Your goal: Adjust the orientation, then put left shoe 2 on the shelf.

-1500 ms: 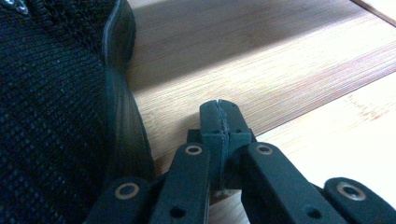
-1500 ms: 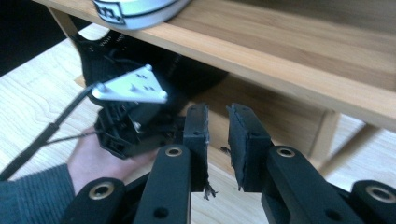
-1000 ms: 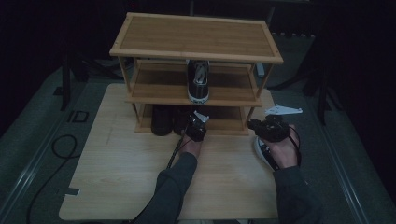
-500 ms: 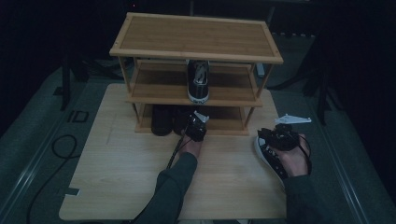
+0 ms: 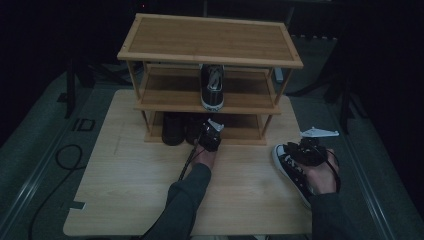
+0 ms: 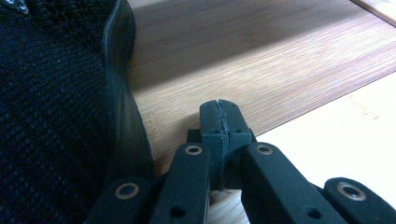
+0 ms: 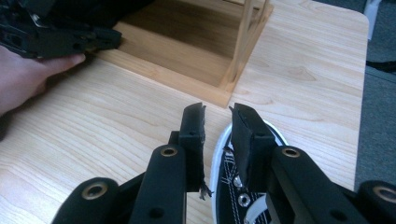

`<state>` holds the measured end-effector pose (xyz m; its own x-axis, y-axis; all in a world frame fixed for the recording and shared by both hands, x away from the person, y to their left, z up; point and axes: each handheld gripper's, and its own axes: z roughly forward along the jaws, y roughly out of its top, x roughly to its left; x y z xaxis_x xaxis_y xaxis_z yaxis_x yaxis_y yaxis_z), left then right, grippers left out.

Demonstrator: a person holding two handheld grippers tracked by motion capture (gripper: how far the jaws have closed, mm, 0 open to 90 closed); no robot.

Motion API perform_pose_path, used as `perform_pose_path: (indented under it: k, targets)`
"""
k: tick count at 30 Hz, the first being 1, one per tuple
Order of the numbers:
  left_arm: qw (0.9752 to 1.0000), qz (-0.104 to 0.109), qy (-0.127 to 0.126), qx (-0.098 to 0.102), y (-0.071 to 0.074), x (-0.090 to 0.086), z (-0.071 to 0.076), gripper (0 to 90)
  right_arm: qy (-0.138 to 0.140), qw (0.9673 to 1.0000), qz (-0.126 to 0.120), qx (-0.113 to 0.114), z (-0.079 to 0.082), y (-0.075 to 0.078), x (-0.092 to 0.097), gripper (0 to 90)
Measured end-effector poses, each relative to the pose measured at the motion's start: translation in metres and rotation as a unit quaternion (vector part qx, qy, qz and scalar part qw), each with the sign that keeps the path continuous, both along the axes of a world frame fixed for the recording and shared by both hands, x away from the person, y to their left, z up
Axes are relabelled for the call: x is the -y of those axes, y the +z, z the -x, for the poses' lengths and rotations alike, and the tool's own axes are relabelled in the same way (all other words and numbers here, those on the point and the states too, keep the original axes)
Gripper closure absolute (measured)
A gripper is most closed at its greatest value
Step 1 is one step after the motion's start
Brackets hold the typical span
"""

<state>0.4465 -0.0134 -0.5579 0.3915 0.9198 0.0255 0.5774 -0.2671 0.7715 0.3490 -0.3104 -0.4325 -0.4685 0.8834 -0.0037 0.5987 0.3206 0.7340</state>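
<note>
A three-level wooden shoe rack (image 5: 210,37) stands at the back of the table. A black sneaker with a white sole (image 5: 291,169) lies on the table at the right, in front of the rack's right corner. My right gripper (image 5: 301,150) is shut on its side wall; in the right gripper view the white rim (image 7: 218,158) sits between the jaws of this gripper (image 7: 217,116). My left gripper (image 5: 208,134) rests at the front edge of the bottom shelf. It (image 6: 219,109) is shut with nothing in it, beside a black knit shoe (image 6: 51,116).
Another dark sneaker (image 5: 212,87) stands on the middle shelf. Two dark shoes (image 5: 174,129) fill the left part of the bottom shelf (image 6: 261,60). The rack's right post (image 7: 243,42) is just beyond the held sneaker. The light wooden table (image 5: 125,190) has rounded corners; a cable (image 5: 60,160) lies left of it.
My right hand has carried the sneaker to the right and down, from in front of the rack onto the table. The left hand has stayed at the bottom shelf.
</note>
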Motion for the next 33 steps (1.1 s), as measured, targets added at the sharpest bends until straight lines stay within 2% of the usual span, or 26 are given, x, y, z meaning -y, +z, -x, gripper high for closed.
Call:
perform_pose_path:
  k: [8,25,33]
  targets:
    - [1.0,0.0,0.0,0.0,0.0,0.0,0.0,90.0,-0.014,0.9998,0.001,-0.013,0.001,-0.007,0.009,72.6]
    - [1.0,0.0,0.0,0.0,0.0,0.0,0.0,90.0,-0.045,0.9981,0.024,-0.036,0.001,-0.022,0.025,72.1]
    - [1.0,0.001,-0.001,0.0,0.0,0.0,0.0,90.0,-0.047,0.9971,0.03,-0.052,0.006,-0.029,0.033,72.1]
